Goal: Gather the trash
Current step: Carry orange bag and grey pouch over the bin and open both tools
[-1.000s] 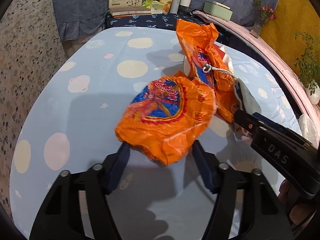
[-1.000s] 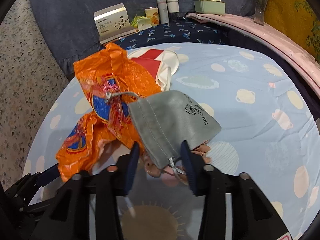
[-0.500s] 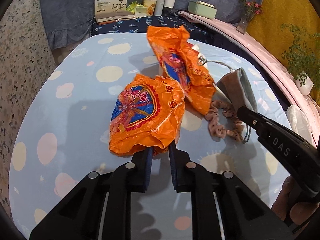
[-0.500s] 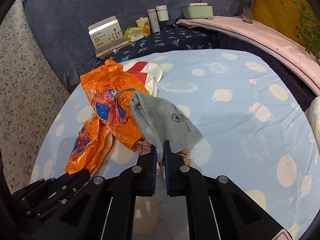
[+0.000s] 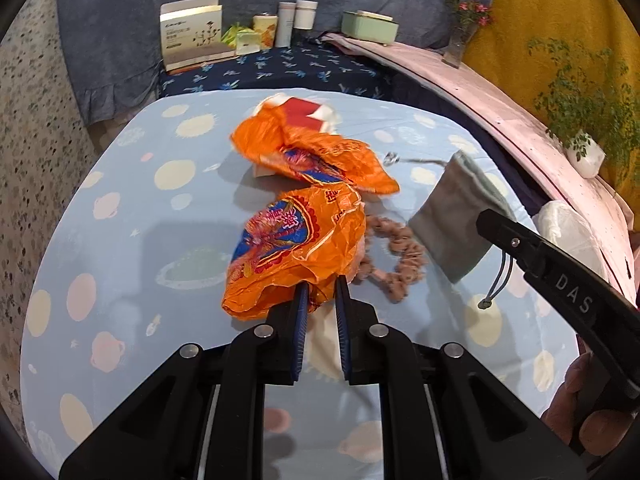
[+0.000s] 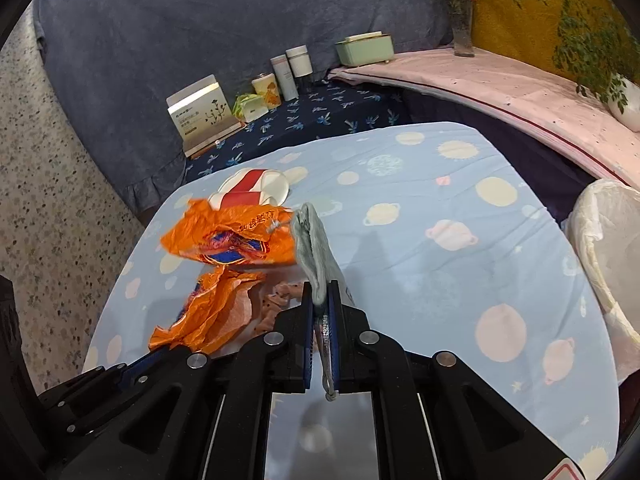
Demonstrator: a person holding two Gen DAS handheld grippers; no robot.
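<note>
Both grippers are clamped: left gripper (image 5: 320, 286) pinches an orange bag (image 5: 296, 248), right gripper (image 6: 320, 294) a grey pouch (image 6: 316, 252), mid-frame.

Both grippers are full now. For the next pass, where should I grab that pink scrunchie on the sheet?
Take the scrunchie at its near-right loop, coming down from above. That stretch lies flat and bare on the bedsheet, while its left end is tucked under the orange bag that the left gripper holds.
</note>
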